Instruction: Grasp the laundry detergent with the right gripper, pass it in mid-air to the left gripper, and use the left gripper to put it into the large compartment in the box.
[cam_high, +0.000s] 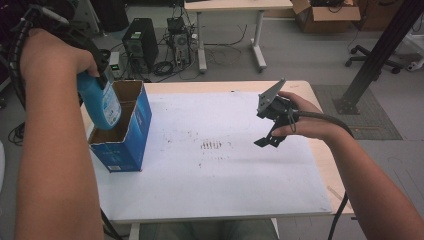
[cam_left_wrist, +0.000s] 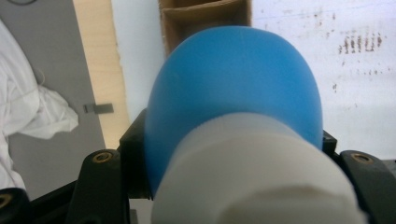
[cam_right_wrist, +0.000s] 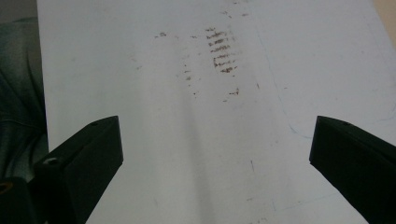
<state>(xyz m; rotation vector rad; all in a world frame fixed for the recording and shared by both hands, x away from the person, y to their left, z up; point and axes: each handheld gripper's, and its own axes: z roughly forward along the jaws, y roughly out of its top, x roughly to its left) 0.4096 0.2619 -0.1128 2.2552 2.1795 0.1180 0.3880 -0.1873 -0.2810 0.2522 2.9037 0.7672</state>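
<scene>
My left gripper (cam_high: 100, 75) is shut on a blue bottle (cam_high: 102, 102) with a white cap, holding it by the neck, base downward, over the open top of a blue cardboard box (cam_high: 125, 142) at the table's left. In the left gripper view the blue bottle (cam_left_wrist: 233, 88) and its white cap (cam_left_wrist: 252, 172) sit between the black jaws, with the box's brown inside (cam_left_wrist: 205, 14) beyond. My right gripper (cam_high: 267, 140) hovers over the right half of the white sheet, jaws wide apart with nothing between them. The right gripper (cam_right_wrist: 215, 158) looks down on the stained sheet.
A white sheet (cam_high: 210, 165) covers most of the wooden table (cam_high: 322, 155); brown smudges (cam_high: 211, 145) mark its middle. Behind the table are a computer tower (cam_high: 140, 42), cables, another desk (cam_high: 235, 30) and a cardboard box (cam_high: 325, 15). A black post (cam_high: 380, 50) stands at the right.
</scene>
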